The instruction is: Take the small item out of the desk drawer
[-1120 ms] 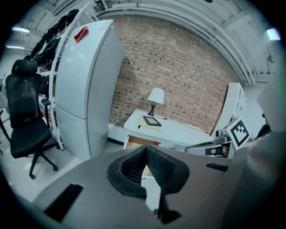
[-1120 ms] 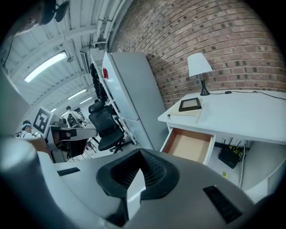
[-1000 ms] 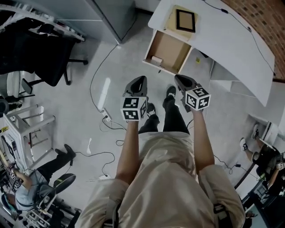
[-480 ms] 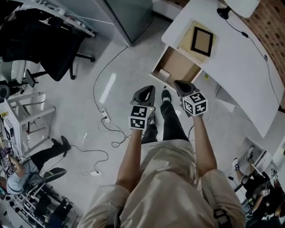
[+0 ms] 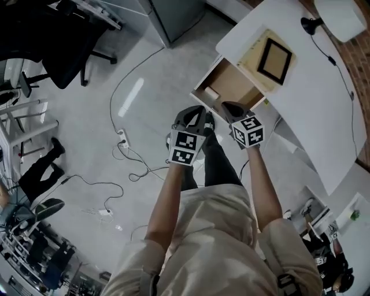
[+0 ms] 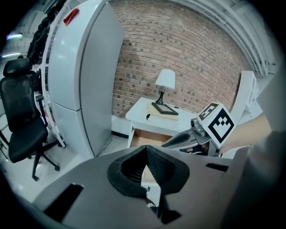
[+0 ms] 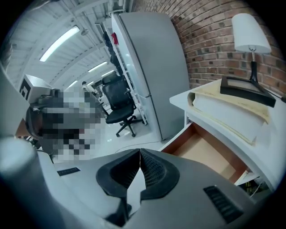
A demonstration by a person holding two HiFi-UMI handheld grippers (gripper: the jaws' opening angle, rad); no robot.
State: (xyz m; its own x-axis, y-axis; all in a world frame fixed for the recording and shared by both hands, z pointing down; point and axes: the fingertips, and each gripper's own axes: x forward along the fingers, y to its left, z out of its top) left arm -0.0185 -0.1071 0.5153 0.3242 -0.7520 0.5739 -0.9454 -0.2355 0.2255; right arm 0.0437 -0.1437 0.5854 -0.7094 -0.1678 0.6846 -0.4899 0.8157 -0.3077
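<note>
Since a second earlier, the left gripper (image 5: 198, 111) and the right gripper (image 5: 229, 108) had both closed in on the white desk surface (image 5: 312, 98). Back then the open wooden drawer (image 5: 237, 87) lay well ahead of them near the top of the head view. Now their tips reached almost to its front edge. The white-shaded lamp (image 5: 341, 14) at the far end of the surface had also come fully into the head view (half a second back only its lower edge showed). The drawer stood open as before, and the small pale block-shaped item (image 5: 211, 93) kept its place in the same front corner.

By count there were two grippers, one drawer with one small item in it, one black picture frame (image 5: 274, 59) lying on one beige folder (image 5: 250, 58), and one lamp. On the floor side stood one black office chair (image 5: 58, 46) and one grey cabinet (image 5: 173, 14).

In the left gripper view the jaws were pressed together at their tips with nothing between them. The right gripper view showed the same: jaws closed tip to tip and empty. In the head view the small item lay in the drawer's front left corner, just beyond the left gripper's tips and apart from them. It lay up and to the left of the right gripper's tips, a little farther off.
</note>
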